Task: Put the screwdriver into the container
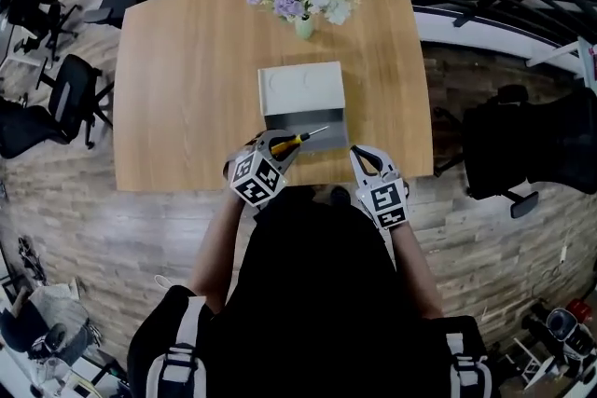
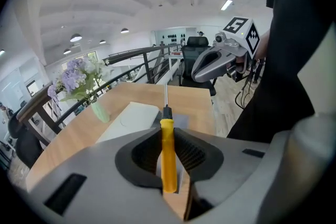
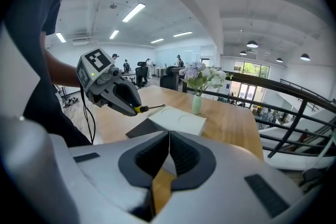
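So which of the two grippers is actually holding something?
The left gripper, at the head view's left: its jaws are shut on a yellow-handled screwdriver. The right gripper has its jaws shut together, with nothing between them.

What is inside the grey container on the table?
The shallow grey container shows only bare grey floor; its near left corner is covered by the left claw holding the yellow-handled screwdriver.
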A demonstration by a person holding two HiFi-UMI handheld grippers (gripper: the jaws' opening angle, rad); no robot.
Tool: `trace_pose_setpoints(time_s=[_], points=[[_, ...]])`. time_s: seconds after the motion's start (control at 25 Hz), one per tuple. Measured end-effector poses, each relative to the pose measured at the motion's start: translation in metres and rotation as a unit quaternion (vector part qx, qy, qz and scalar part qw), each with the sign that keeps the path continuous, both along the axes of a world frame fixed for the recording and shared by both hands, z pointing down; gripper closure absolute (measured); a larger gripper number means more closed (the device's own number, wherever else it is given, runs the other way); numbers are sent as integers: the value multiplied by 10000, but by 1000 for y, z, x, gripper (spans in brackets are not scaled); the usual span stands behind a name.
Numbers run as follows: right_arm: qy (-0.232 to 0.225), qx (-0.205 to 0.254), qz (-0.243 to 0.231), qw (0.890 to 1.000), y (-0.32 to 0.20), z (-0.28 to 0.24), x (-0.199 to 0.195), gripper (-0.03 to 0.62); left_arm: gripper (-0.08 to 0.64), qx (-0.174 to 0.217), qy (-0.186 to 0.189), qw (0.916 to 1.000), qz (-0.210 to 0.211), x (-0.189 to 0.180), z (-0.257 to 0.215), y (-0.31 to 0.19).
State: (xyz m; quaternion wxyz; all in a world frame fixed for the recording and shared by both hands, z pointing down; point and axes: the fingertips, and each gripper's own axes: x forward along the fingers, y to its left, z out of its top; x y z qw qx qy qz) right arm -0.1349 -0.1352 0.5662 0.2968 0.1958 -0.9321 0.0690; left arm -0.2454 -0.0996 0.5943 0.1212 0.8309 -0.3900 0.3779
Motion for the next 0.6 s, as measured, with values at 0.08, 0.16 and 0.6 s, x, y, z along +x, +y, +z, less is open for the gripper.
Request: trace_pose_setpoints(time_s=[0.08,0.16,0.6], points=[[13,-15,144,9999,0,1,1,568,474,-76,73,9999,123,0,7,-3],[41,-26,266,9996,1,4,1,568,474,-117,214,9996,169,0,11,-7],[124,-23,795,9968,14,8,-7,568,474,-584,27,9958,709,-2,62,-12]])
